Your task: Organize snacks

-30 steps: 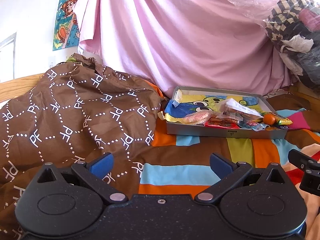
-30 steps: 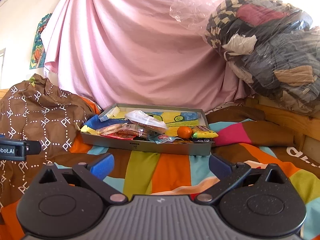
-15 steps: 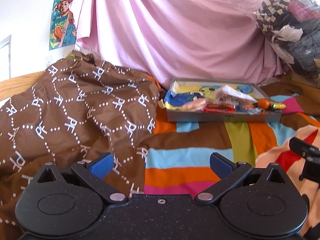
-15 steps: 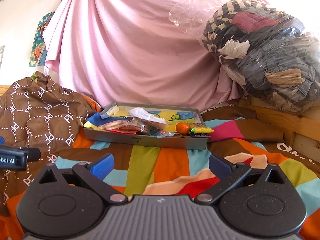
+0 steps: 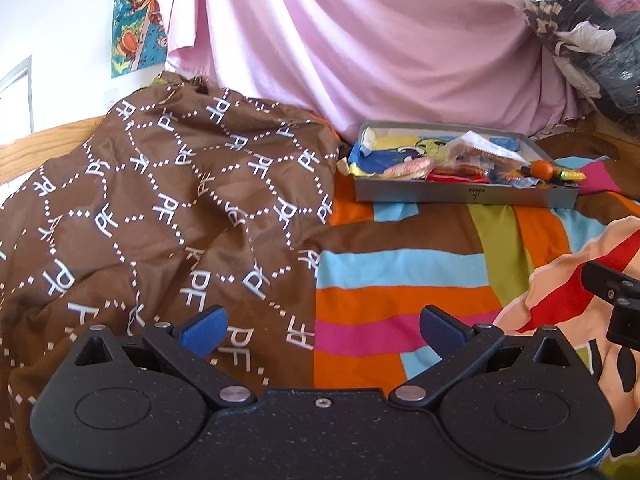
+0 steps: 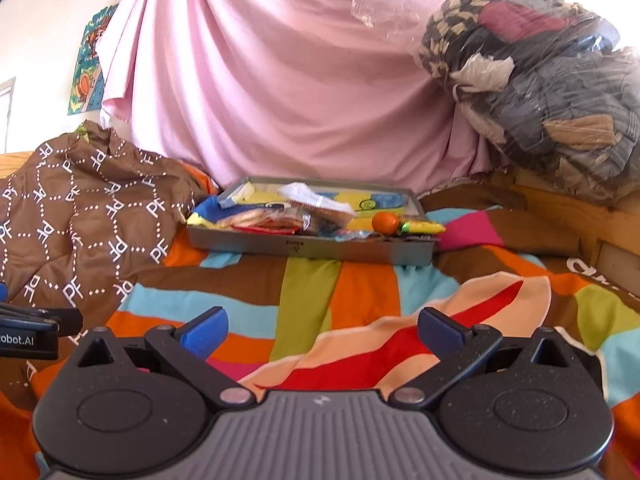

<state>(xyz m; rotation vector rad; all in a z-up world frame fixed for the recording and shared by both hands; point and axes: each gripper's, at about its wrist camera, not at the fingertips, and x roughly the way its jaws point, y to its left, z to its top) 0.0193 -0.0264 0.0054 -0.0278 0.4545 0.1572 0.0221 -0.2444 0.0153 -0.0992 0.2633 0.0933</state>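
A shallow grey tray (image 5: 460, 195) (image 6: 308, 246) lies on the striped bedspread, far ahead of both grippers. Several wrapped snacks fill it: a white packet (image 6: 316, 200), a clear pack of biscuits (image 5: 408, 168), a small orange ball (image 6: 385, 222) (image 5: 543, 169) and a yellow-green wrapper (image 6: 424, 227) at its right end. My left gripper (image 5: 323, 326) is open over the bedspread and the brown cloth, holding nothing. My right gripper (image 6: 322, 328) is open too, with nothing between its blue pads.
A brown patterned blanket (image 5: 160, 200) (image 6: 80, 208) is heaped on the left. A pink sheet (image 6: 288, 80) hangs behind the tray. A clear bag of clothes (image 6: 540, 88) sits on the wooden bed frame (image 6: 580, 220) at the right. The colourful bedspread (image 6: 320, 292) lies between grippers and tray.
Both grippers have drawn back from the tray, which now looks smaller and farther off. Their jaws stay open and nothing was picked up.
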